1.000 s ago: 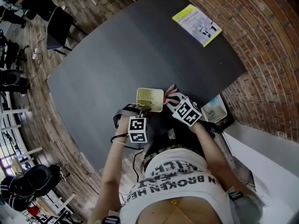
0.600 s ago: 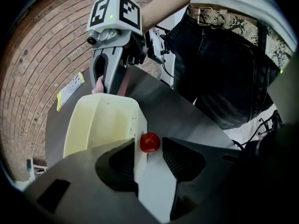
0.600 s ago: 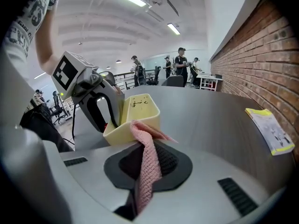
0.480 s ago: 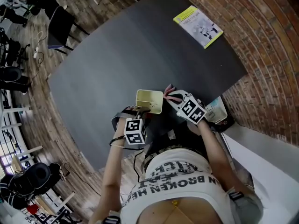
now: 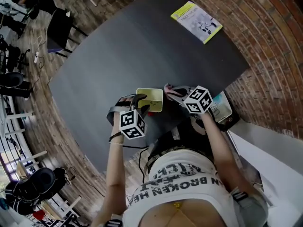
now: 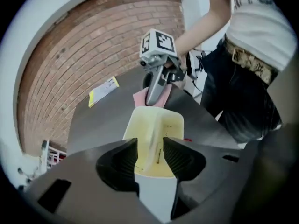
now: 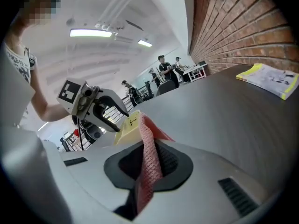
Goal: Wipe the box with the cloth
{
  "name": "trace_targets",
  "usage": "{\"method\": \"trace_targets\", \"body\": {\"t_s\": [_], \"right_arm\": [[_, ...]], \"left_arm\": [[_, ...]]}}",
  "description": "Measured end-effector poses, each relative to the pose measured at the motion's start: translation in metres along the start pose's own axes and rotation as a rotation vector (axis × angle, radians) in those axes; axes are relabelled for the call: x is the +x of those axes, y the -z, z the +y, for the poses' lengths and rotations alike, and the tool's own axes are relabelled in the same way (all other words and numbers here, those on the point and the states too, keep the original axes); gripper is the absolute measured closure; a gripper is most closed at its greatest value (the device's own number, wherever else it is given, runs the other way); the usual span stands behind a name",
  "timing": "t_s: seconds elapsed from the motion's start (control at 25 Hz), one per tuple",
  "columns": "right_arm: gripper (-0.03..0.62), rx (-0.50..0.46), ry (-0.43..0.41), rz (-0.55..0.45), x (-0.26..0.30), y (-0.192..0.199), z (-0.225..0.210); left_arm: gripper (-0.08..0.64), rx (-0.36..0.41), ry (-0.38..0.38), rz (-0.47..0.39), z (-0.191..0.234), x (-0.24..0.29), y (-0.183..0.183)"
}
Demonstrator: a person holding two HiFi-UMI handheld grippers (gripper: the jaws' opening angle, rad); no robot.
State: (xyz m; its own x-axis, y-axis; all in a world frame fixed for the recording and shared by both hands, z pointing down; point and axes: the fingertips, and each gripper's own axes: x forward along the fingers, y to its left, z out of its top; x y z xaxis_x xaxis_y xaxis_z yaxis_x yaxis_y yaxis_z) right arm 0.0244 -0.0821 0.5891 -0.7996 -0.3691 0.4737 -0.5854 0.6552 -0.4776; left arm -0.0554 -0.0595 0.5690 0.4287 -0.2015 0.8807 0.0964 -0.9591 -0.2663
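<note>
A pale yellow open box (image 5: 150, 100) sits at the near edge of the dark table (image 5: 142, 46). My left gripper (image 5: 142, 104) grips one wall of the box. In the left gripper view that wall (image 6: 156, 125) stands between the pads of the left gripper (image 6: 150, 155); the jaws have just been opening slightly, with the wall still between them. My right gripper (image 5: 179, 92) is just right of the box, shut on a pink cloth (image 5: 171, 90). In the right gripper view the cloth (image 7: 150, 148) hangs from its jaws (image 7: 148, 160), and the box (image 7: 127, 125) lies just beyond.
A yellow and white booklet (image 5: 195, 21) lies at the table's far right corner. A pale device (image 5: 220, 109) sits off the table's right edge by the brick wall. A dark chair (image 5: 59, 25) stands past the table's left side.
My left gripper has swung left and risen, still on the box wall. My right gripper has rolled and lifted a little with the cloth. The box stays about where it was.
</note>
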Motion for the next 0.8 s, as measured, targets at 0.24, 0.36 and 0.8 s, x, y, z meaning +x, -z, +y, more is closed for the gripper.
{"method": "trace_targets", "body": {"t_s": [0.24, 0.36, 0.8], "right_arm": [[0.575, -0.027, 0.015, 0.027, 0.018, 0.005, 0.000], [0.575, -0.015, 0.005, 0.019, 0.019, 0.006, 0.001], [0.575, -0.125, -0.010, 0.055, 0.021, 0.020, 0.016]], "left_arm": [[0.404, 0.181, 0.093, 0.084, -0.009, 0.035, -0.004], [0.453, 0.205, 0.121, 0.099, -0.016, 0.042, -0.003], [0.526, 0.241, 0.153, 0.100, -0.019, 0.046, -0.003]]}}
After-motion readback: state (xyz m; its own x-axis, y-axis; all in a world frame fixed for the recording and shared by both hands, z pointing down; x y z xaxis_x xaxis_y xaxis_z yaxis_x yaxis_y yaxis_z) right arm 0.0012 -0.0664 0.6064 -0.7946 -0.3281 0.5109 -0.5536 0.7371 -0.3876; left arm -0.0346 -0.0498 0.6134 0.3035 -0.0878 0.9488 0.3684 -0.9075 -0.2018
